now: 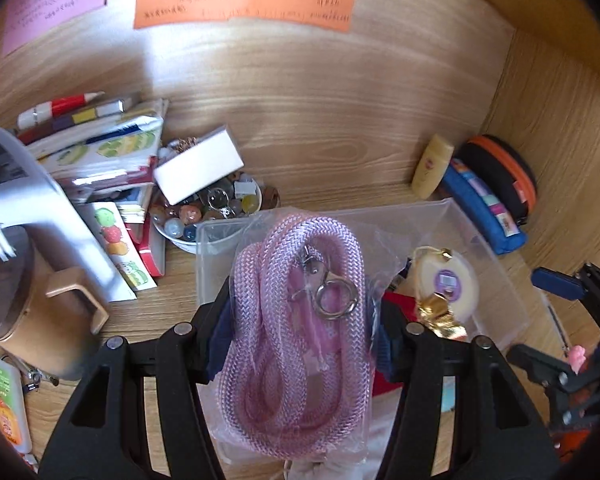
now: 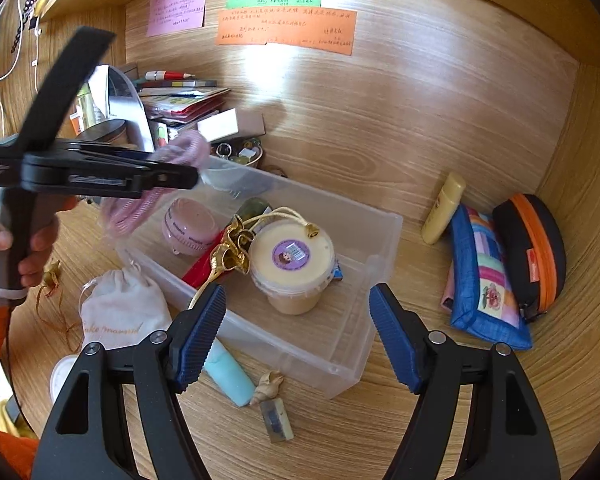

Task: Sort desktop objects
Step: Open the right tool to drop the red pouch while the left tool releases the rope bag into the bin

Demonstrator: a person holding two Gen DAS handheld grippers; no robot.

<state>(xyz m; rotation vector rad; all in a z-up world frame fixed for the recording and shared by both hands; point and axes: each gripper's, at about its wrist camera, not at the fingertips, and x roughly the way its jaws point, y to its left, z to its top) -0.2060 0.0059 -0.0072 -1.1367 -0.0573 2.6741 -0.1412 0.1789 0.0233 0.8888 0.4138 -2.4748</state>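
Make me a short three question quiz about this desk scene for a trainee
1. True or false: the right claw holds the seashell.
2. What does the left claw grip? A) yellow bottle B) bagged pink rope C) blue pouch
3. Which lidded item sits inside the clear bin beside the gold ribbon?

Key: 1 false, it is open and holds nothing. 2 B, the bagged pink rope. 3 the cream cup.

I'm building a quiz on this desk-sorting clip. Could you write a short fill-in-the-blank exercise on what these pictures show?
1. The left gripper holds a bagged pink ____.
2. The lidded cup stands inside the clear plastic ____.
3. Nothing is between the fingers of the ____ gripper.
4. The seashell lies ____ the box.

Missing words: rope; box; right; outside
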